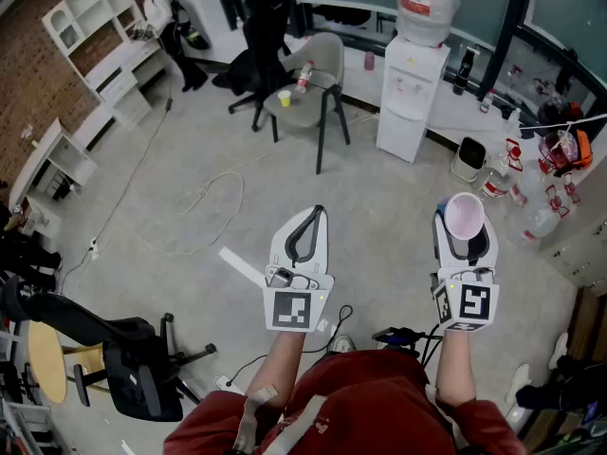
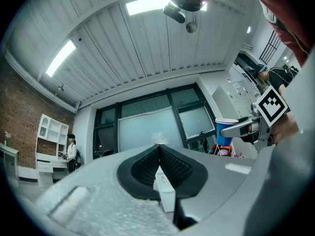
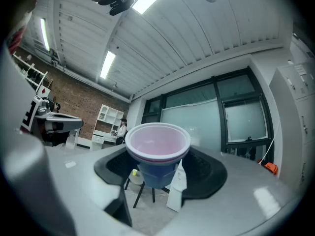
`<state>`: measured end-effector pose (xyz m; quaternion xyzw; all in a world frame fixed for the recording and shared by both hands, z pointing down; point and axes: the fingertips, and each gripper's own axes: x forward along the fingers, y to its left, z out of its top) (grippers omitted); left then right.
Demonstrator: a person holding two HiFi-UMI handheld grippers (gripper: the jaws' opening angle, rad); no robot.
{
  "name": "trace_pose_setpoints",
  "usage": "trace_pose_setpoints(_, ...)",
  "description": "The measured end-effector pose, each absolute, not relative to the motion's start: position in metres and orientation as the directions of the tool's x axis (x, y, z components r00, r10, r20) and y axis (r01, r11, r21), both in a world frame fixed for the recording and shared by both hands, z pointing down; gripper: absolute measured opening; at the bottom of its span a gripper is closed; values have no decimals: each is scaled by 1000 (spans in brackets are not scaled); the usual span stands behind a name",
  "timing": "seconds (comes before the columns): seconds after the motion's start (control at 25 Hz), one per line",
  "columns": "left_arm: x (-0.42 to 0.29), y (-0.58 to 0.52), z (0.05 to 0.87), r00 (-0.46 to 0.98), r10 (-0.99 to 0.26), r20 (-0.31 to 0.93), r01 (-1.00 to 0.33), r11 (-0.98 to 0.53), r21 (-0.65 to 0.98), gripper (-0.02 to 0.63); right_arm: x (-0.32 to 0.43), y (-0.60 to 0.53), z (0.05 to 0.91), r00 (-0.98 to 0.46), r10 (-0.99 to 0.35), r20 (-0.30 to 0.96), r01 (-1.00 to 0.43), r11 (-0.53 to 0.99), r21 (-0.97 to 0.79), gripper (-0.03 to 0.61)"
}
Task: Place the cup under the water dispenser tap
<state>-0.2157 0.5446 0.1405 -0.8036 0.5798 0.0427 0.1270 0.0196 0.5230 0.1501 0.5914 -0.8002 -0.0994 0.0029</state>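
Note:
A blue cup (image 1: 464, 216) with a pale pink inside stands upright in my right gripper (image 1: 466, 240), whose jaws are shut on its sides. In the right gripper view the cup (image 3: 157, 156) fills the gap between the pads. Across the floor, by the windows, stands the white water dispenser (image 1: 410, 88) with a bottle (image 1: 425, 6) on top; its taps are too small to make out. It also shows beyond the cup as the dispenser (image 3: 178, 193). My left gripper (image 1: 317, 212) is level beside the right one, shut and holding nothing, and its pads (image 2: 170, 163) meet at the tip.
A grey chair (image 1: 318, 83) carrying a yellow cup (image 1: 284, 98) and a bottle stands left of the dispenser. A loose cable (image 1: 204, 202) lies on the floor. A black office chair (image 1: 133, 358) is near left. Spray bottles (image 1: 501, 171) and clutter line the right wall. A person (image 1: 156, 12) stands at white shelves.

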Motion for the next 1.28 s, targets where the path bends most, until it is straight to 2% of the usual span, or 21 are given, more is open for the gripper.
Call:
trace_pose_setpoints(0.32, -221, 532, 147, 337, -916, -215, -939, -312, -142, -8, 16, 517, 159, -276, -955, -107, -954, 258, 154, 291)
trace_pose_setpoints(0.64, -197, 495, 162, 368, -910, -192, -928, -348, -133, -8, 43, 487, 179, -239, -966, -97, -967, 228, 111, 295)
trace_pose_setpoints(1.28, -91, 316, 172, 413, -901, -133, -908, -395, -141, -8, 140, 308, 201, -234, -970, -66, -971, 230, 64, 296)
